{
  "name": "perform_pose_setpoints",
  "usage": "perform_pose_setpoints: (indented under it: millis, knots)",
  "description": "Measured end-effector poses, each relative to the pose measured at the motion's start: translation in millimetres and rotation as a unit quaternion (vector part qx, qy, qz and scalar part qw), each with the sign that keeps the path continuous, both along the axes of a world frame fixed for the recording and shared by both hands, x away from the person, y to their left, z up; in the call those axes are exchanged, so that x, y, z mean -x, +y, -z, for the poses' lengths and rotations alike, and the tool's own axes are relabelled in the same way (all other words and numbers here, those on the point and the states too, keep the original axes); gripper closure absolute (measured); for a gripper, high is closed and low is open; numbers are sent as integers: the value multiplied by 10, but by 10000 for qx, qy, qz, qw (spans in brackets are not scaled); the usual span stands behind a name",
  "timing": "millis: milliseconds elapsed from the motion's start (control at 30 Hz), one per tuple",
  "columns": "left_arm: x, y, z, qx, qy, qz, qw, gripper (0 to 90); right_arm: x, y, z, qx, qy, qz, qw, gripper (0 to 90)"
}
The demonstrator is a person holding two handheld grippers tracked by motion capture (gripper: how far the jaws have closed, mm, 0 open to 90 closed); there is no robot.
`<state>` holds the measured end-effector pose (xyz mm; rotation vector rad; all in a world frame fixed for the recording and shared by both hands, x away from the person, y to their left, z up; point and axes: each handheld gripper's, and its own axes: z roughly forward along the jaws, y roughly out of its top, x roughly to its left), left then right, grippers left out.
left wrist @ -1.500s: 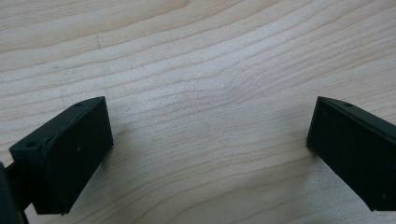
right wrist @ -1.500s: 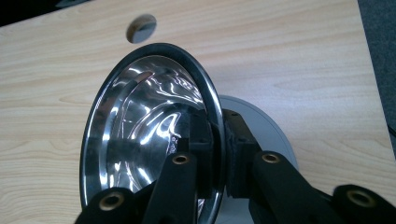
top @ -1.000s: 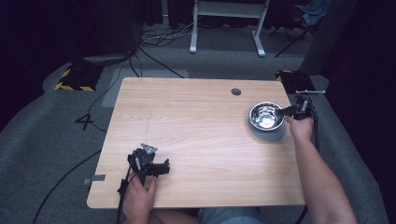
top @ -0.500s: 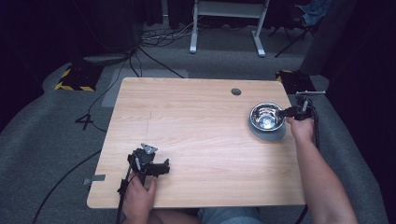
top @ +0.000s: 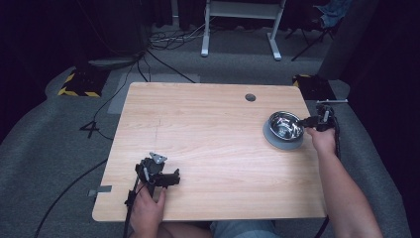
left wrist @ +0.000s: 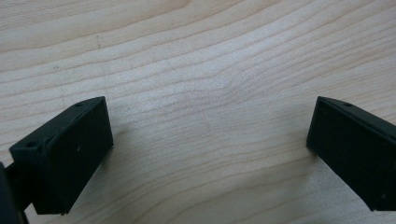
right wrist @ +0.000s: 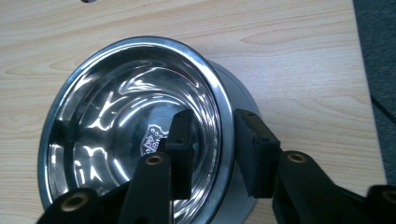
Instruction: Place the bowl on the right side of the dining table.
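Observation:
A shiny steel bowl (top: 284, 127) on a grey base stands near the right edge of the wooden table (top: 208, 124). My right gripper (top: 311, 122) reaches it from the right. In the right gripper view the bowl (right wrist: 116, 112) has its rim between the jaws, one inside and one outside. The right gripper (right wrist: 214, 119) has just been opening its jaws, and the pads stand a little off the rim. My left gripper (top: 171, 176) rests at the front left of the table. Its jaws are wide apart over bare wood in the left gripper view (left wrist: 210, 126).
A round cable hole (top: 250, 97) sits in the table top behind the bowl. Cables (top: 163, 59) and a white desk frame (top: 237, 25) are on the grey floor beyond the table. A black and yellow box (top: 79, 82) lies at the far left.
Both hands and the bowl keep their places in the high view. No other difference can be made out at this distance.

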<state>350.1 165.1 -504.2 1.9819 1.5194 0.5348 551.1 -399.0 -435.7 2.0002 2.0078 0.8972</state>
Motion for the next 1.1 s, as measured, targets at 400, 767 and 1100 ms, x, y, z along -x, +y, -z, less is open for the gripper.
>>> perform_pose_setpoints:
  millis: [400, 767, 1100]
  knots:
    - [0, 1, 0, -9, -4, -4, 10000, 4, 95, 56, -175, 142, -586, -145, 9981, 509]
    - [-1, 0, 0, -2, -5, 0, 10000, 4, 264, 234, -491, 168, -1080, -553, 9925, 503]
    - [-1, -1, 0, 3, -3, -4, 10000, 4, 457, 326, -731, 155, -1347, -887, 9868, 496]
